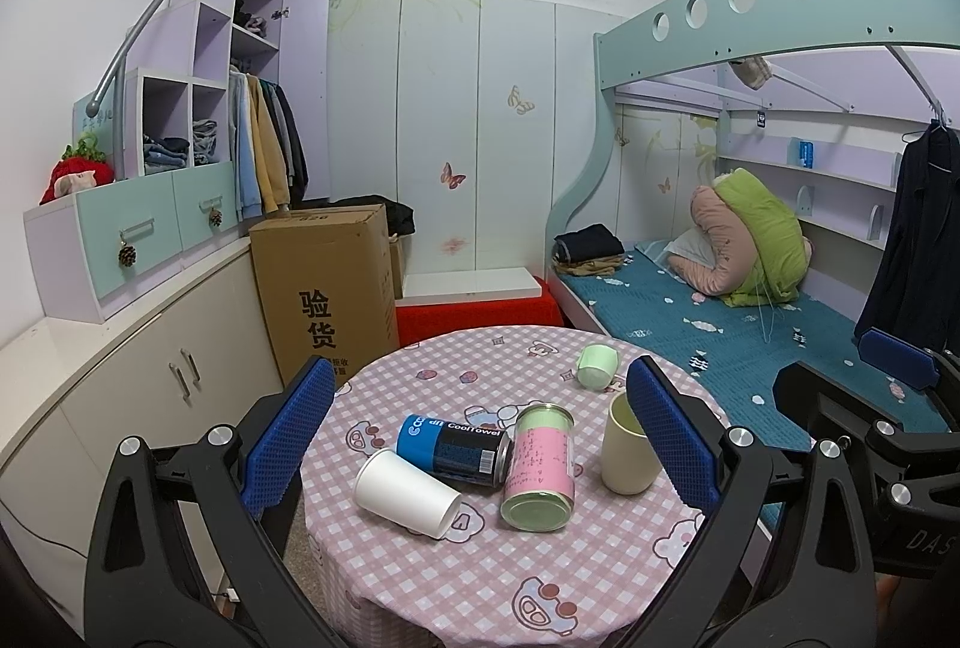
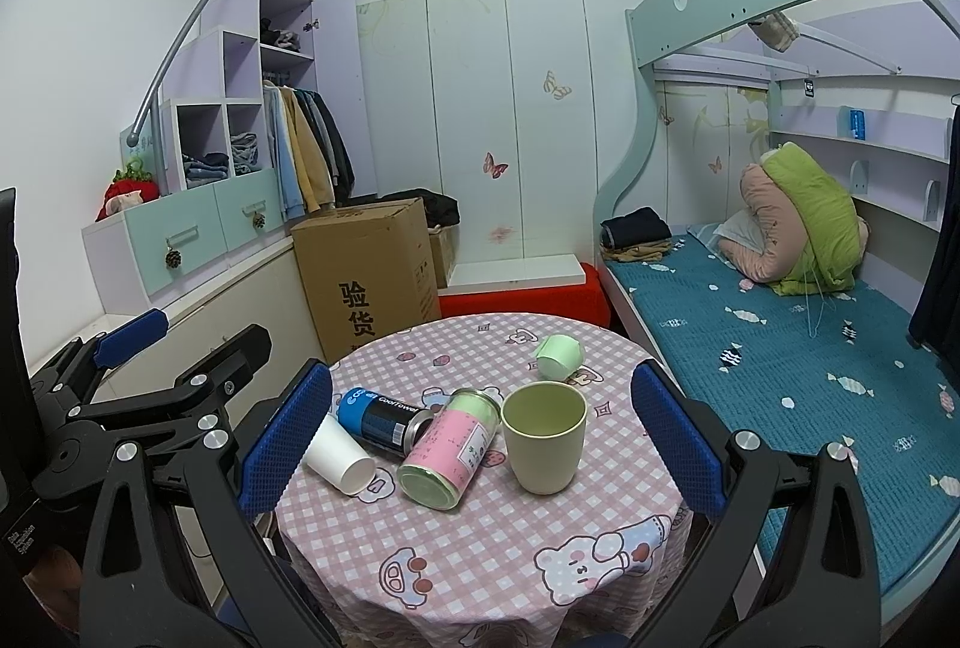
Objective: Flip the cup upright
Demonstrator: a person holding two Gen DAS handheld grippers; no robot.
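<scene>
A round table [image 1: 480,576] with a pink checked cloth holds the objects. A white paper cup [image 1: 407,492] lies on its side at the left; it also shows in the right wrist view [image 2: 339,457]. A small green cup [image 1: 597,365] lies on its side at the far edge, also in the right wrist view [image 2: 559,356]. A beige cup [image 1: 627,445] stands upright, mouth up [image 2: 543,437]. My left gripper [image 1: 480,435] is open and empty above the near table edge. My right gripper [image 2: 480,438] is open and empty, with the beige cup between its fingers' span but farther off.
A blue-black can [image 1: 453,448] and a pink-green jar [image 1: 538,467] lie on their sides mid-table, touching. A cardboard box [image 1: 327,288] and cabinets [image 1: 150,384] stand left of the table. A bunk bed [image 1: 750,312] runs along the right. A red stool [image 1: 480,315] is behind.
</scene>
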